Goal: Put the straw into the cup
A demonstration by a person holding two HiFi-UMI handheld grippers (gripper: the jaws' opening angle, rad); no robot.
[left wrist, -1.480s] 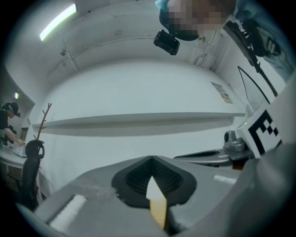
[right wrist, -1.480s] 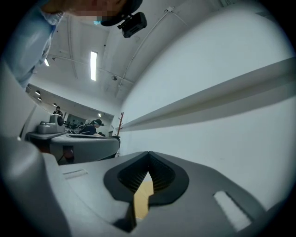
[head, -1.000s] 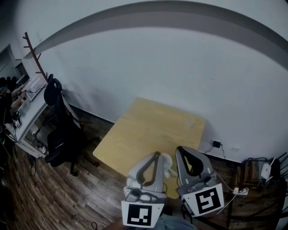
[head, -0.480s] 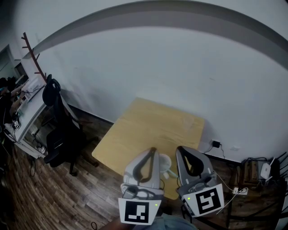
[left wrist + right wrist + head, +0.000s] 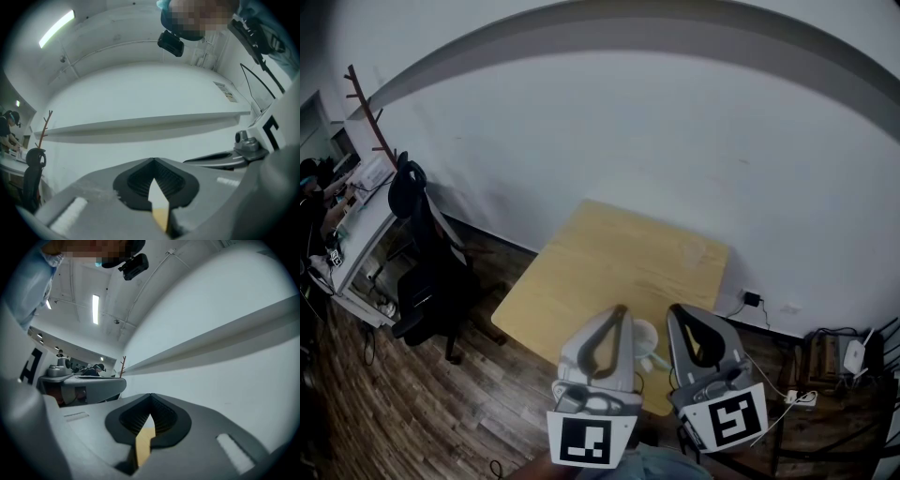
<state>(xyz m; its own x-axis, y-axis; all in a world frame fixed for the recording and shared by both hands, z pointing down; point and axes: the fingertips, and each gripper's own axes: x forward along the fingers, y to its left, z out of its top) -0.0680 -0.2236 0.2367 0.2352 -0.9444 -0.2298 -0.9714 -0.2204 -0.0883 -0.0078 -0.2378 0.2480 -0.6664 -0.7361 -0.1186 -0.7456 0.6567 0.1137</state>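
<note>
Standing outside both closed jaws: cup (image 5: 644, 334)

Cup (image 5: 644, 335): pale, on the counter (image 5: 619, 262), mostly hidden between the left tool (image 5: 620, 312) and right tool (image 5: 673, 311); base and inside out of sight. Pale sliver (image 5: 655, 362) beside it: too small to name. Counter's near edge: covered by both tools; person (image 5: 311, 183) at far left: tiny, cut off at the edge.

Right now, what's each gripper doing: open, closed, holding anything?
Left gripper: closed, nothing held.
Right gripper: closed, nothing held.
</note>
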